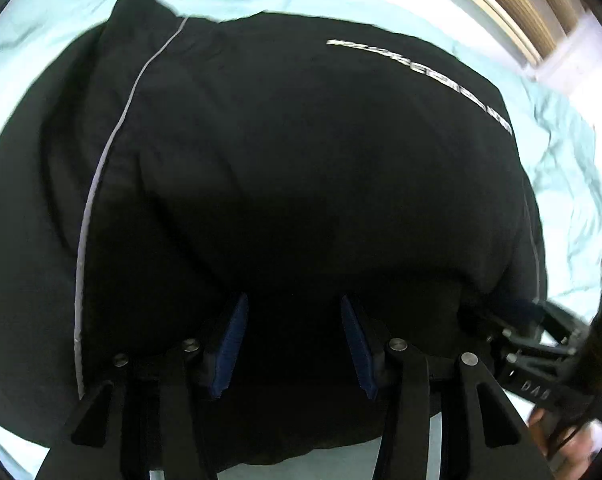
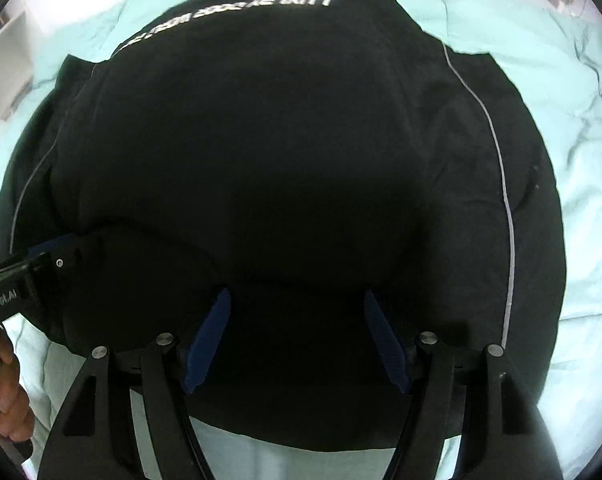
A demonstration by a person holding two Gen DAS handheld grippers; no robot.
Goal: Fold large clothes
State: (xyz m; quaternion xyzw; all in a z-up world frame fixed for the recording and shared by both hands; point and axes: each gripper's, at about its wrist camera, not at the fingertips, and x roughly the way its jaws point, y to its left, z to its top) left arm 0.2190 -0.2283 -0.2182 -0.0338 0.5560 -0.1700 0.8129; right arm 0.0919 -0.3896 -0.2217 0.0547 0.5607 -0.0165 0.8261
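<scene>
A black garment (image 2: 285, 152) is seen spread over a pale mint bedsheet (image 2: 573, 92), filling most of the view. A line of white lettering (image 2: 229, 20) runs along its far edge, upside down from here, and thin grey piping (image 2: 501, 184) curves down its right side, with a fainter line at the left. The right gripper (image 2: 297, 320) is held steeply over the near part of the garment, its blue-padded jaws standing apart with nothing but the cloth below seen between them. At the left edge the left gripper (image 2: 57, 252) is seen reaching onto the garment, with a hand (image 2: 9, 392) gripping its handle.
</scene>
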